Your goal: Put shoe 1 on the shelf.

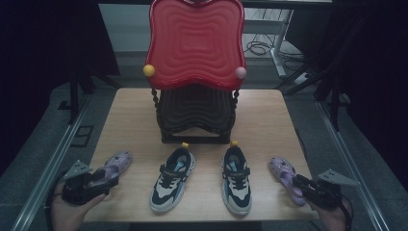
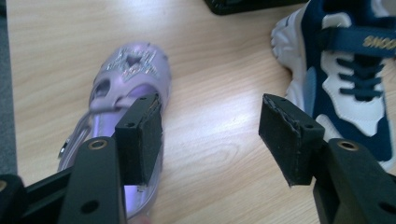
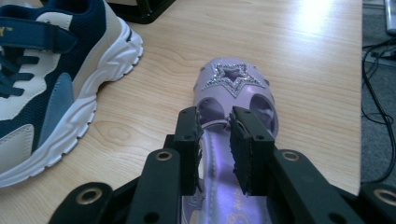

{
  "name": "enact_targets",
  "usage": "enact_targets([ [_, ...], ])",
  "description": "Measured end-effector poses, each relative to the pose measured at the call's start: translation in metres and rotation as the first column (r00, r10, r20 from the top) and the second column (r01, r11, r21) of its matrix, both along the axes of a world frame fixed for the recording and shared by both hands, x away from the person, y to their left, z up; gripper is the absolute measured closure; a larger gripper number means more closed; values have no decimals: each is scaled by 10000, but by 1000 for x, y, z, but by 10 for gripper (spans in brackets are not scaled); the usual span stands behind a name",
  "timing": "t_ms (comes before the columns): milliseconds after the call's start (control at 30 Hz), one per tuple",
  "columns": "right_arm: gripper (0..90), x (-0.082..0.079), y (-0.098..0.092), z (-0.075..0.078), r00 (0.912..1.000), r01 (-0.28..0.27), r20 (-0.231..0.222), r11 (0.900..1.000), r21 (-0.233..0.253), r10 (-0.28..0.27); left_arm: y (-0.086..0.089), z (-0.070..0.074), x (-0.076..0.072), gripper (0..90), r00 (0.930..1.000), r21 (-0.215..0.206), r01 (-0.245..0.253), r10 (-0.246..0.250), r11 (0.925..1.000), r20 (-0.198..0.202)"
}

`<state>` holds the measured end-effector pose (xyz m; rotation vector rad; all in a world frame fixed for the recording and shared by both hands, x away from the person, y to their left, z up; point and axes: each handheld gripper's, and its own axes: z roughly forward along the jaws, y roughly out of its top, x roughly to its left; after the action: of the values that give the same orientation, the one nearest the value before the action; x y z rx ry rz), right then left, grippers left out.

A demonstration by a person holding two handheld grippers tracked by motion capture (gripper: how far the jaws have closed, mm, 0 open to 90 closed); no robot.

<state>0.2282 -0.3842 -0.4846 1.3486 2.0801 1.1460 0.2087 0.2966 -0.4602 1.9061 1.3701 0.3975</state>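
At about eight o'clock on the wooden table (image 1: 134,113), the left gripper (image 1: 107,179) sits low in the person's left hand (image 1: 67,211), its tips over the heel end of the left purple sandal (image 1: 117,165). In the left gripper view the jaws stand wide apart: one pad hangs over the sandal's (image 2: 126,79) open middle, just behind the glittery star on its toe, and the other pad hangs over bare wood between the sandal and the neighbouring sneaker (image 2: 345,79). Neither pad presses on the sandal as far as can be seen.

Moving towards six o'clock, two navy, white and cream sneakers lie side by side, toes pointing to twelve: the left sneaker (image 1: 172,179) tilts slightly, the right sneaker (image 1: 236,180) lies straighter. Behind them, at the table's centre towards twelve o'clock, stands a black rack (image 1: 195,118) with a red wavy tray (image 1: 195,43) on top, a yellow ball (image 1: 149,70) and a pink ball (image 1: 240,72) at its front corners.

At about four o'clock lies the right purple sandal (image 1: 284,174), toe to twelve. The right gripper (image 1: 299,182), held in the right hand (image 1: 334,216), reaches its heel half. In the right gripper view the jaws are close together with a narrow gap, set around the thin strap of the sandal (image 3: 233,88) behind its star; whether they truly pinch it I cannot tell.
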Motion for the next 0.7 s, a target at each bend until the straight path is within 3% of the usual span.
enact_targets([
  [300,704,-4,1,0,10000,-3,59,10000,-5,3,14,-11,1,433,9988,419,-398,410,9983,-279],
  [700,698,-7,2,-4,9999,-63,-84,9999,93,63,16,-25,7,539,9969,863,-169,234,9961,-748],
])
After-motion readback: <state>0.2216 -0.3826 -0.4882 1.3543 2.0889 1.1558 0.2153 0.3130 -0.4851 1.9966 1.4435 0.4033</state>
